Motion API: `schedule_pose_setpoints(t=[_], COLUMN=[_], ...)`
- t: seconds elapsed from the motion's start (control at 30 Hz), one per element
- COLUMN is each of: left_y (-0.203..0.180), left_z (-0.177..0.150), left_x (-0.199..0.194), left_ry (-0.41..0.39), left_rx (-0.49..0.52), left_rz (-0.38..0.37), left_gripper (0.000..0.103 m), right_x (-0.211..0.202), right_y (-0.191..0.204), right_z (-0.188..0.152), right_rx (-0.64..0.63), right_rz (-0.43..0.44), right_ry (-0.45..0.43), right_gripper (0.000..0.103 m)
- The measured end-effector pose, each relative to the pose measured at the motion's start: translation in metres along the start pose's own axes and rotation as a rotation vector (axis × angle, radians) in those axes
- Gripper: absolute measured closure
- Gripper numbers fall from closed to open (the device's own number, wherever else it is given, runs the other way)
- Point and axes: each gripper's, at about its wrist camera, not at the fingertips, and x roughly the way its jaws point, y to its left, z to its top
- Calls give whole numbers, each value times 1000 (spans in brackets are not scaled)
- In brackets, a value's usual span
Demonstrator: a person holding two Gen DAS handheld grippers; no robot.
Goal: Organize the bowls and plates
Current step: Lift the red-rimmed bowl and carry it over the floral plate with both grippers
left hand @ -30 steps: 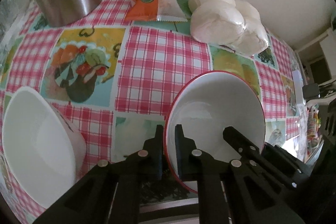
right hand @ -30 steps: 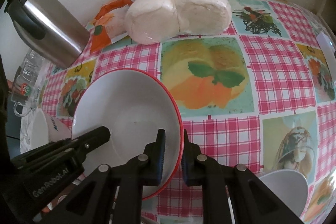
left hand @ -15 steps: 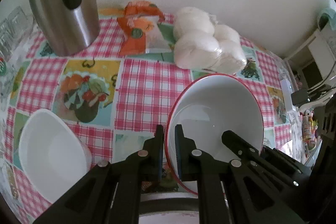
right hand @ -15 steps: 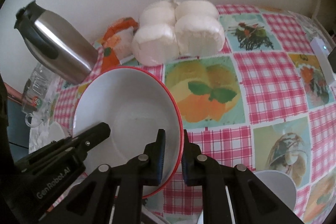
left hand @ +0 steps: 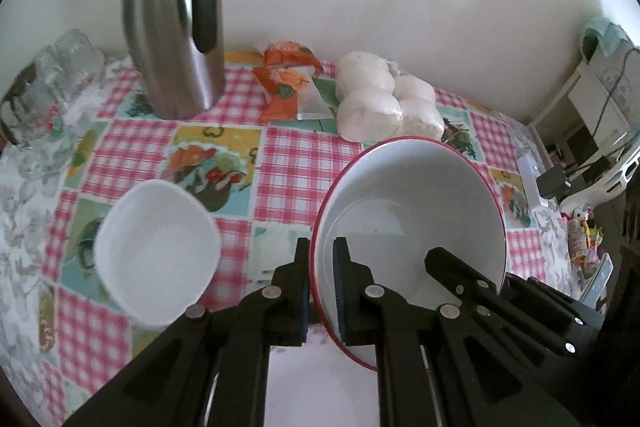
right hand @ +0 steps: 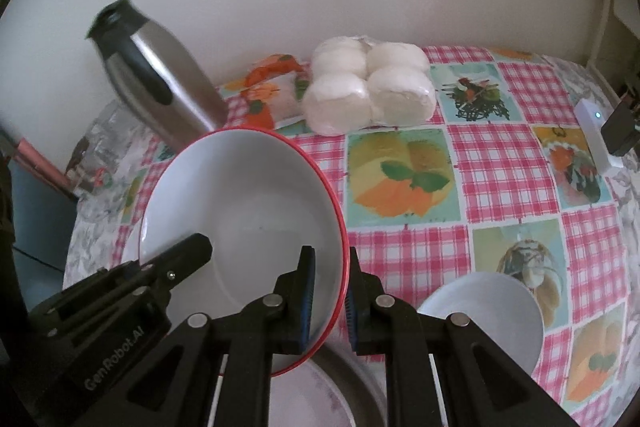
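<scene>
The left gripper [left hand: 321, 281] pinches the left rim of a red-rimmed white bowl [left hand: 408, 211], one finger inside and one outside. The right gripper [right hand: 329, 293] clamps the opposite rim of the same bowl [right hand: 244, 211] the same way, so the bowl hangs tilted between them above the checkered surface [right hand: 496, 155]. To the left of the left gripper sits a plain white bowl [left hand: 156, 251]; just right of the right gripper sits another white bowl [right hand: 488, 311]. Beyond both grippers stand a steel jug [left hand: 172, 43], an orange packet [left hand: 290, 83] and wrapped white rolls [right hand: 368, 87].
</scene>
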Motion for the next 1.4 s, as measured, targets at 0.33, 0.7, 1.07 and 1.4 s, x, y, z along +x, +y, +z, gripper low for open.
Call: schedule_pose_setpoints(t=[0.33,0.7,1.07,1.4], left_y=[4,13,13,13], left_z=[-41,-88,-112,-116], left_x=[-40,-47,-60,-61], left_ry=[-41,-35,-56,-47], left_rx=[17,5,29,43], left_rz=[22,23,40,33], left_gripper=[93,93,93,93], right_x=[-39,-47,-53,-56], right_y=[20,27,27,26], right_z=[-35,-80,-108,-121], right_rx=[-4,-19,14,58], right_rz=[35,36,54,60], right_ry=[-33,-26,-24,-17], right_gripper=[88,88,85,85])
